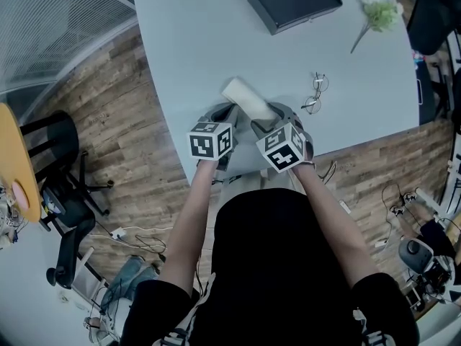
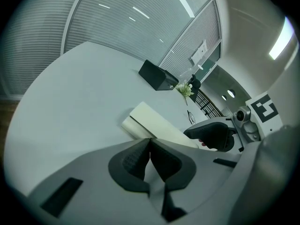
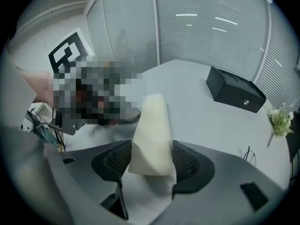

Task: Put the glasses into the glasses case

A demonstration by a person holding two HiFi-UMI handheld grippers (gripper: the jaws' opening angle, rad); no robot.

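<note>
One cream oblong glasses case [image 1: 248, 98] sits clamped in the right hand-held gripper [image 3: 151, 161]. The left hand-held gripper [image 2: 150, 146] is closed beside it. Thin wire-framed glasses [image 1: 315, 92] lie rightward, nearer the right.

On table [image 1: 187, 42], glasses case [image 1: 248, 101] near front edge, glasses [image 1: 315, 92] to its right, box [image 1: 294, 1] behind.
</note>
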